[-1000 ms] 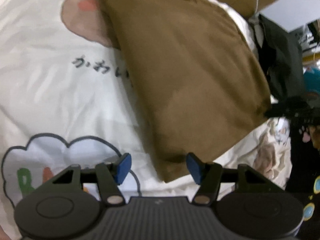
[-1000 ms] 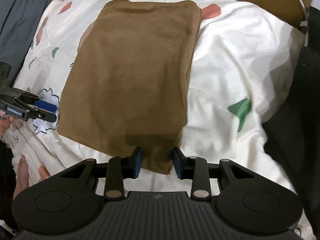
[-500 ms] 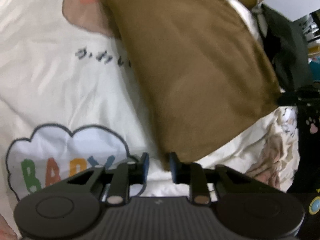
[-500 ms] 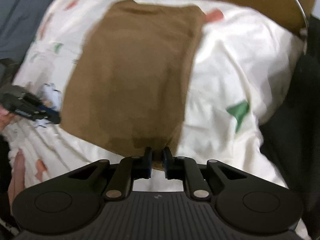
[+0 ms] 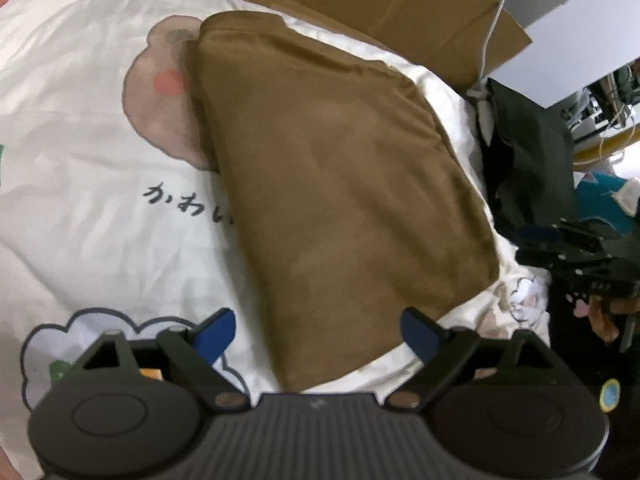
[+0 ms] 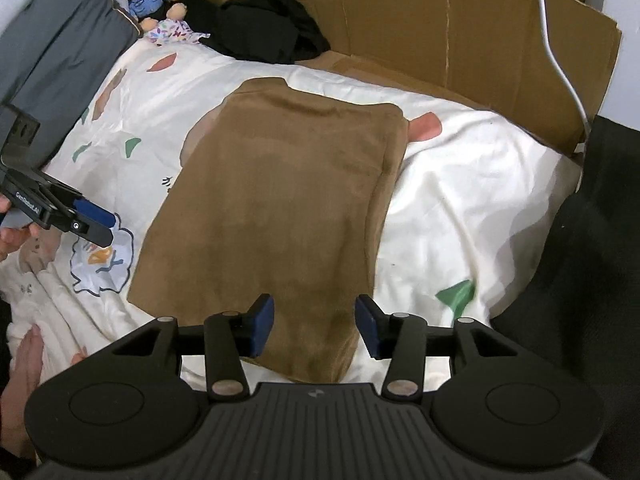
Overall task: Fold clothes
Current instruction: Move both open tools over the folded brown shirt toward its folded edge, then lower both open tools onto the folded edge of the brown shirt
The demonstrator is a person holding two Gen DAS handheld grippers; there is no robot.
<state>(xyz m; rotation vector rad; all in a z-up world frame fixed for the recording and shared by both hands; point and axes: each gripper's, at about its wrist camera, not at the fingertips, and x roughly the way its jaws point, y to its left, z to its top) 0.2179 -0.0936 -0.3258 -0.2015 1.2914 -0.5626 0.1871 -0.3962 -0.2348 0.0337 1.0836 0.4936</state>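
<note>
The flat-folded brown fleece garment [image 6: 276, 216] lies smooth on the white cartoon-printed bed quilt [image 6: 460, 208], so the left hand-held gripper [image 5: 316, 334] and right hand-held gripper [image 6: 314, 322] are both opening, gripping nothing; the fold looks settled.

My right gripper [image 6: 314, 326] is opening above the near edge of the folded brown fleece garment [image 6: 280, 216] on the white patterned bedsheet [image 6: 460, 208].

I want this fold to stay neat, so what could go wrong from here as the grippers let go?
The left gripper and right gripper are opening over the brown garment, near edge between the pads; a pad could snag and lift it. The soft printed bedsheet is rumpled, so the layers may slide.
</note>
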